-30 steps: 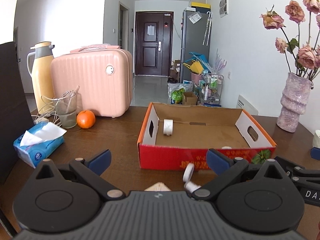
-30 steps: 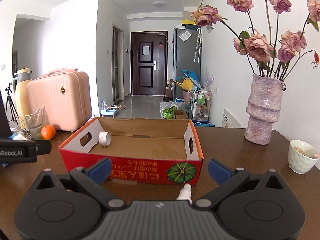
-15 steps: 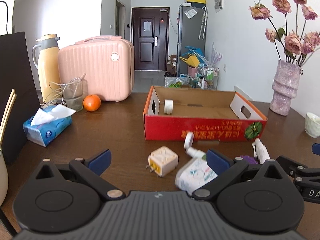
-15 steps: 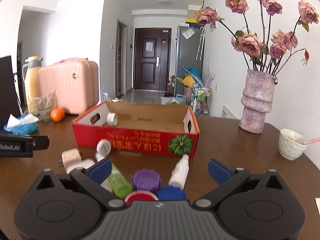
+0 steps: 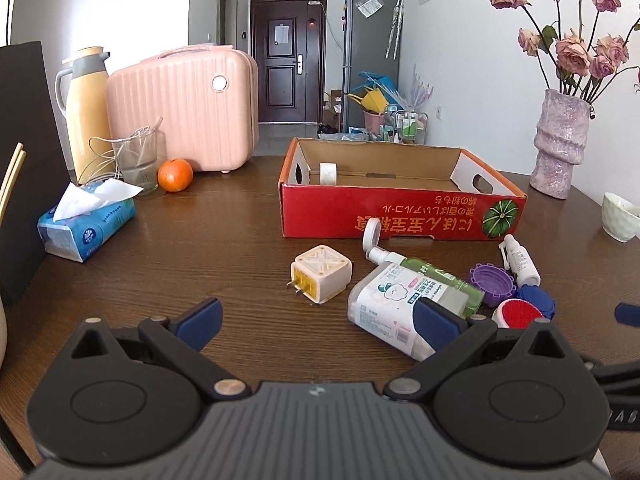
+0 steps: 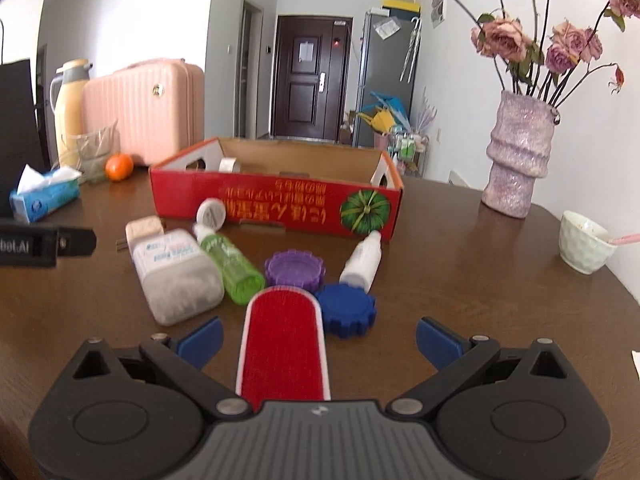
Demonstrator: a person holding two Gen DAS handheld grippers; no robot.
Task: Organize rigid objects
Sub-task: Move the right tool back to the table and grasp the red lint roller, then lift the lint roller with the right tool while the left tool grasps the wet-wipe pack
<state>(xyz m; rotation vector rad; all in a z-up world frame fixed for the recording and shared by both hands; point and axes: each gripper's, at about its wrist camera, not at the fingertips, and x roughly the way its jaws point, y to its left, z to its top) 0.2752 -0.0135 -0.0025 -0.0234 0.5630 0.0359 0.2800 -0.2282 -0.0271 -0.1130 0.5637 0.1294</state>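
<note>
A: Where is the lint brush lying?
B: The red lint brush [image 6: 282, 344] lies flat on the brown worktop [image 6: 460, 264], its long axis running away from the right tool [image 6: 318, 338], rounded end pointing toward the red cardboard box [image 6: 276, 204]. It sits between that tool's spread, empty fingers.
A: And the left tool?
B: The left tool [image 5: 318, 320] is also spread and holds nothing. Just ahead lie a white plug adapter [image 5: 320, 274], prongs facing it, and a white bottle [image 5: 390, 312]. A tape roll [image 5: 328, 173] stands inside the box.
</note>
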